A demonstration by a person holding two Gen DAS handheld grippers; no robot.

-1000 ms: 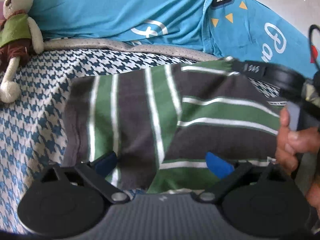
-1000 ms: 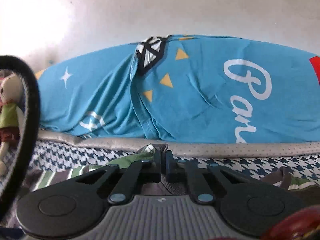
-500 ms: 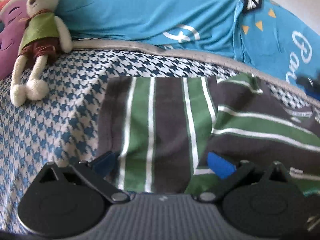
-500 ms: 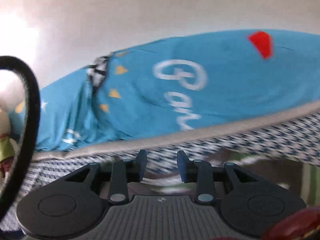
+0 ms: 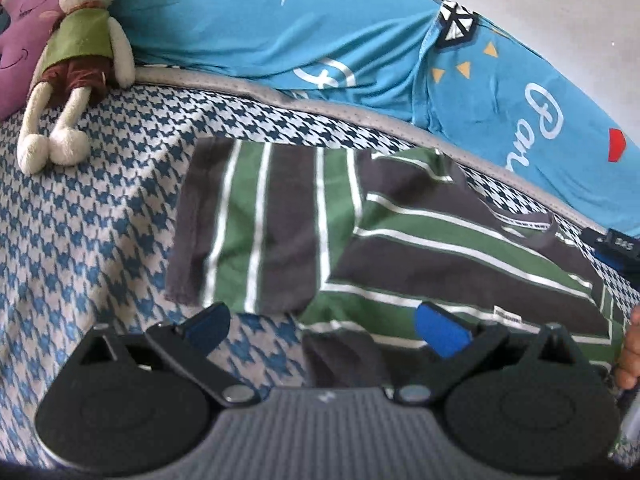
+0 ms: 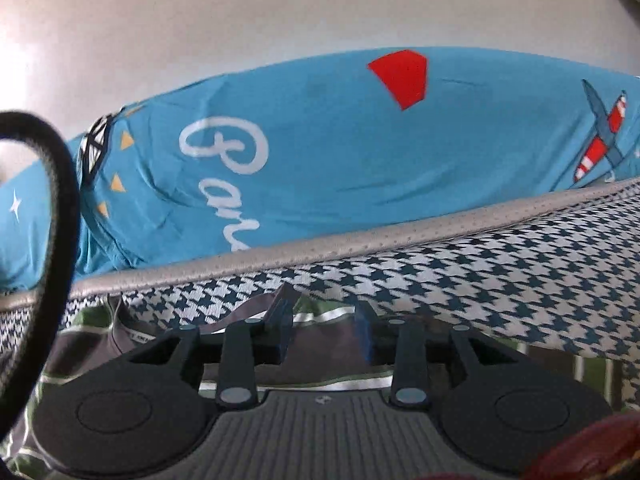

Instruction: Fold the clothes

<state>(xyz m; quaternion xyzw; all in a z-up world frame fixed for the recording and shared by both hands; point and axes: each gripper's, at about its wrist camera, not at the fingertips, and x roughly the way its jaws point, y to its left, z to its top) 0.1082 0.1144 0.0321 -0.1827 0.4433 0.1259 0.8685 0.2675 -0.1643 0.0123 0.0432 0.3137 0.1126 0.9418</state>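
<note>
Folding the shirt [image 5: 420, 240] on the bed [image 5: 80, 220], we keep both the left gripper [image 5: 324, 328] and right gripper [image 6: 324, 330] open and empty, ready to regrasp.

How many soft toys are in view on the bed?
2. A cream plush rabbit in a green top lies at the far left, and a purple plush with a smiling face sits behind it at the frame edge. Others may be out of view.
</note>
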